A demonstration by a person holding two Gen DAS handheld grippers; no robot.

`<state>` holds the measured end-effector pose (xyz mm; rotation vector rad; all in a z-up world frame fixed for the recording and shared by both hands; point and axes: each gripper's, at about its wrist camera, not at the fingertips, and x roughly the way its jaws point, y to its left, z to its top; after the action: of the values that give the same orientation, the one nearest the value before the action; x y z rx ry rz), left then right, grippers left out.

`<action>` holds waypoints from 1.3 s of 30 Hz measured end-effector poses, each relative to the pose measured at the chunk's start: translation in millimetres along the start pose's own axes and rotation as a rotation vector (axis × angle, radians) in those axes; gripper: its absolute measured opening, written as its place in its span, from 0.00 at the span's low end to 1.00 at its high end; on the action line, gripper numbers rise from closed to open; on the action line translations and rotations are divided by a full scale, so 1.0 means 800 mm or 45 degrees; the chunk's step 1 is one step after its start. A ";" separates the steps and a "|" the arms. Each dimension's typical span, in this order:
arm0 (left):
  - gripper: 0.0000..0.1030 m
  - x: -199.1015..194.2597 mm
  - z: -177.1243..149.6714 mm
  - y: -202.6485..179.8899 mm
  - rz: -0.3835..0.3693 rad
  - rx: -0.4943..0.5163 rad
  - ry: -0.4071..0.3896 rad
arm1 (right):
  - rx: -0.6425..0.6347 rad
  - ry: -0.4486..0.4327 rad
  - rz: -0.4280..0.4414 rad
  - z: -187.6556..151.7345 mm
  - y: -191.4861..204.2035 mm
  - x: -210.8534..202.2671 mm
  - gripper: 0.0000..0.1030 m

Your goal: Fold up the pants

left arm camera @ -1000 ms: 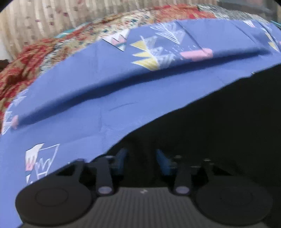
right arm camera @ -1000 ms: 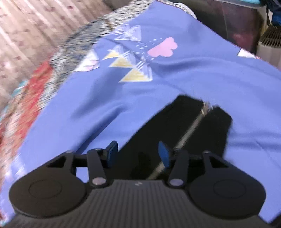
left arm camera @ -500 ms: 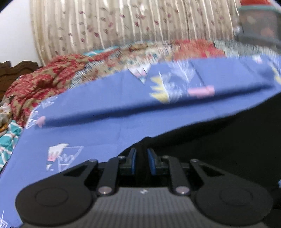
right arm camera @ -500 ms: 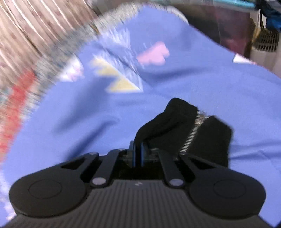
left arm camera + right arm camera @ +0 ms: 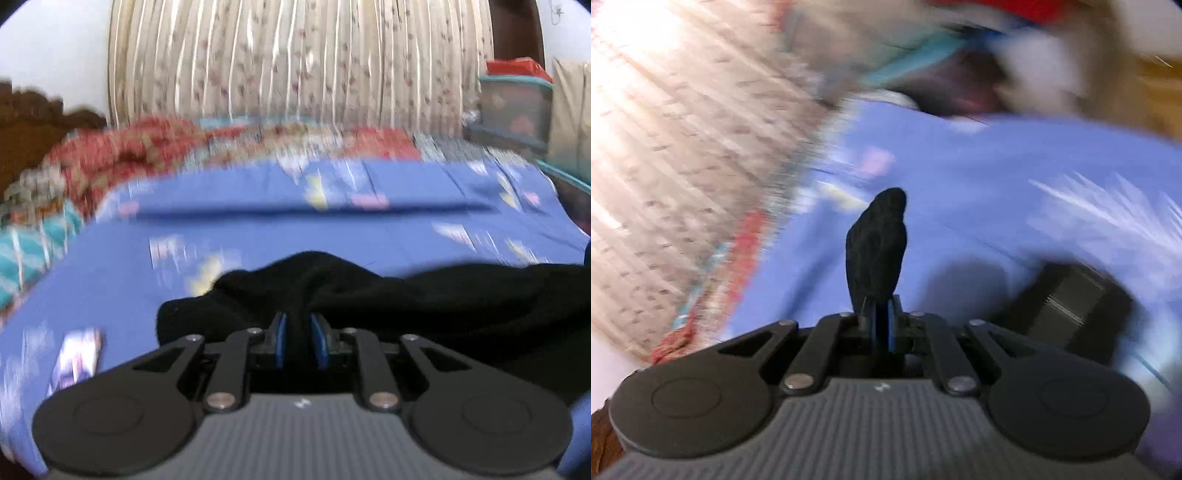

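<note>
Fingers (image 5: 318,345) of the left gripper (image 5: 298,341) and right gripper (image 5: 881,323) are clamped on the pants (image 5: 424,295), stretched rightward from the left over the sheet (image 5: 258,229).

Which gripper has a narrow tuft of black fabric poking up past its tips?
The right gripper: a slim tuft of the black pants pokes past it. The left gripper pinches a broad bunched mass instead.

Heavy motion blur both views; glare upper left, probably window.
</note>
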<state>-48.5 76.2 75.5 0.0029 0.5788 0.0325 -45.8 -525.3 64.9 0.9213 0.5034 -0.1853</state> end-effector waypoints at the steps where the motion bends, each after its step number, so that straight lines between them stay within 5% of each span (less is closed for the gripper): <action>1: 0.21 -0.005 -0.020 -0.001 -0.024 -0.011 0.063 | 0.051 0.037 -0.090 -0.014 -0.033 -0.002 0.15; 3: 0.21 -0.009 -0.045 0.000 -0.052 -0.043 0.182 | 0.187 0.074 -0.341 -0.040 -0.097 -0.006 0.11; 4: 0.21 -0.014 -0.051 0.007 -0.075 -0.084 0.214 | 0.241 0.055 -0.374 -0.048 -0.120 -0.013 0.10; 7: 0.35 -0.037 -0.043 0.044 -0.101 -0.269 0.175 | 0.355 -0.085 -0.355 -0.053 -0.132 -0.043 0.18; 9: 0.68 -0.041 -0.030 0.080 -0.101 -0.455 0.138 | 0.269 -0.138 -0.326 -0.051 -0.107 -0.047 0.22; 13: 0.80 -0.005 -0.015 0.146 -0.204 -0.870 0.196 | 0.115 -0.179 -0.223 -0.046 -0.068 -0.052 0.33; 16: 0.83 0.027 -0.017 0.162 -0.223 -1.003 0.265 | 0.037 -0.153 -0.200 -0.050 -0.055 -0.040 0.34; 19: 0.68 0.053 -0.017 0.157 -0.217 -1.007 0.299 | 0.030 -0.122 -0.220 -0.059 -0.060 -0.032 0.34; 21: 0.34 0.065 -0.019 0.146 -0.209 -0.967 0.334 | 0.066 -0.112 -0.217 -0.064 -0.066 -0.033 0.34; 23: 0.11 0.068 -0.023 0.136 -0.218 -0.930 0.372 | 0.074 -0.104 -0.221 -0.064 -0.068 -0.028 0.34; 32: 0.07 0.034 -0.032 0.149 -0.200 -0.965 0.381 | 0.030 -0.013 -0.258 -0.064 -0.064 0.012 0.33; 34: 0.07 0.034 -0.033 0.152 -0.197 -0.980 0.393 | 0.042 0.019 -0.297 -0.062 -0.070 0.030 0.03; 39: 0.07 0.022 -0.022 0.155 -0.146 -0.928 0.380 | 0.043 -0.255 -0.288 -0.052 -0.048 -0.024 0.02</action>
<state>-47.3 200.4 52.4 -0.7538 0.8377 0.1326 -90.4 -516.4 26.4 0.8670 0.4189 -0.4877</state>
